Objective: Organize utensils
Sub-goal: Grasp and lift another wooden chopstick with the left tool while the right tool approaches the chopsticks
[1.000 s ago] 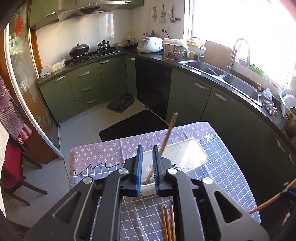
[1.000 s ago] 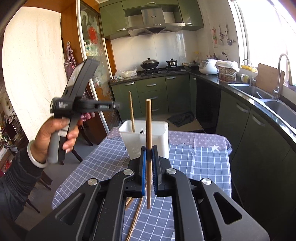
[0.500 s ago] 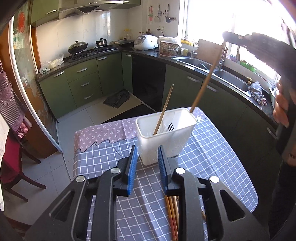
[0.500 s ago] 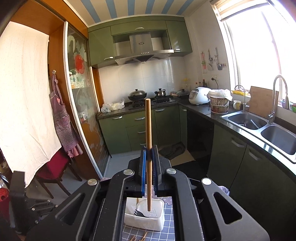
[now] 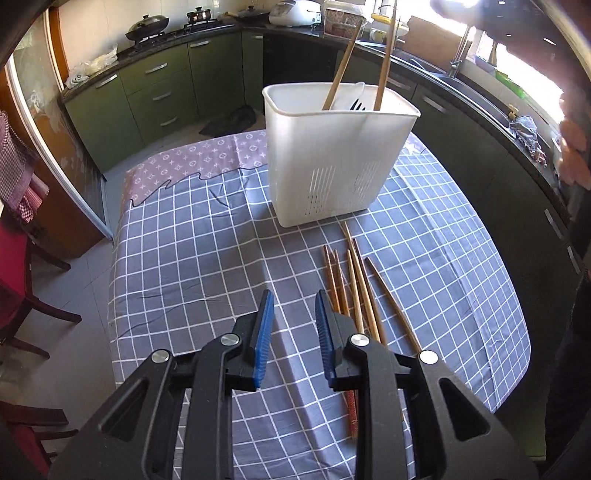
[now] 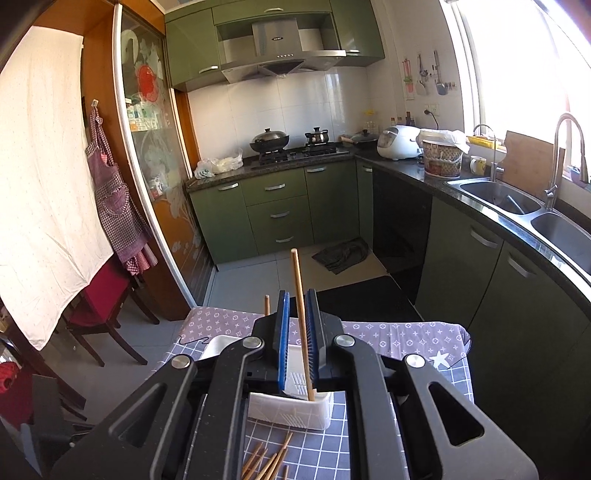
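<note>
Left gripper (image 5: 291,325) gapes over loose chopsticks (image 5: 354,288); right gripper (image 6: 295,332), parted, flanks a chopstick (image 6: 301,314) in the holder (image 5: 332,158); withdrawing carelessly could snag it.

Left tool (image 5: 292,325) and right tool (image 6: 296,321): black angular plastic frames, ribbed blue finger pads, round silver screws at the joints.

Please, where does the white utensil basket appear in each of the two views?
Left wrist: basket stands upper centre, on the checked cloth, beyond the loose chopsticks.
Right wrist: basket is low centre, mostly hidden behind the right gripper.
Shared landmark: the white rice cooker on the counter.
</note>
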Tool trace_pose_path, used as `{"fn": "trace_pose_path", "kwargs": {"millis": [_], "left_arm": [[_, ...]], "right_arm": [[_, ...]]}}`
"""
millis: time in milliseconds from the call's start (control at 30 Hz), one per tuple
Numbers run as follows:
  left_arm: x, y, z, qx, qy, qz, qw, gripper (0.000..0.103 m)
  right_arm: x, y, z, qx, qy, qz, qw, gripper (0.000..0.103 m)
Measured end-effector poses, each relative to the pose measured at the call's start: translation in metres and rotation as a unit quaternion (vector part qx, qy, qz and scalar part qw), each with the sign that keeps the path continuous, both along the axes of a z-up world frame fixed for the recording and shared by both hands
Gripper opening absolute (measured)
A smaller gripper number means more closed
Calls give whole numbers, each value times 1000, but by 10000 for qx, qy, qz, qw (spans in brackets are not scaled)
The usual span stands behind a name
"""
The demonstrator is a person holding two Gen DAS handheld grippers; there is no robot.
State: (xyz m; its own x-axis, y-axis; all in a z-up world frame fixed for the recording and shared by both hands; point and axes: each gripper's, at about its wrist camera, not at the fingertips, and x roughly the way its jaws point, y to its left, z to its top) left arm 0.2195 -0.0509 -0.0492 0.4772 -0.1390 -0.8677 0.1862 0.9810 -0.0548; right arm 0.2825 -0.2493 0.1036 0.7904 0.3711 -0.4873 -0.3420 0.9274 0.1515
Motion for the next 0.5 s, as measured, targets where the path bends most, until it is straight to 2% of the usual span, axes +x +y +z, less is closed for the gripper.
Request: {"fn": "trace_pose_path", "kwargs": {"millis": [100, 167, 333, 500], "left_arm": [[5, -10, -14, -3, 220, -19, 9998, 22], [8, -16, -26, 4, 429, -47, 9991, 22], [20, -33, -61, 93, 998, -113, 9949, 22], [35, -44, -79, 267, 1166, -67, 9928, 22]], "right_arm": [[-39, -15, -3, 19, -35, 89, 10000, 11], [-59, -24, -17, -105, 109, 167, 9997, 11], [-84, -40, -86, -477, 896, 270, 9945, 11], [-87, -56, -157, -607, 1647, 250, 9842, 11]]}}
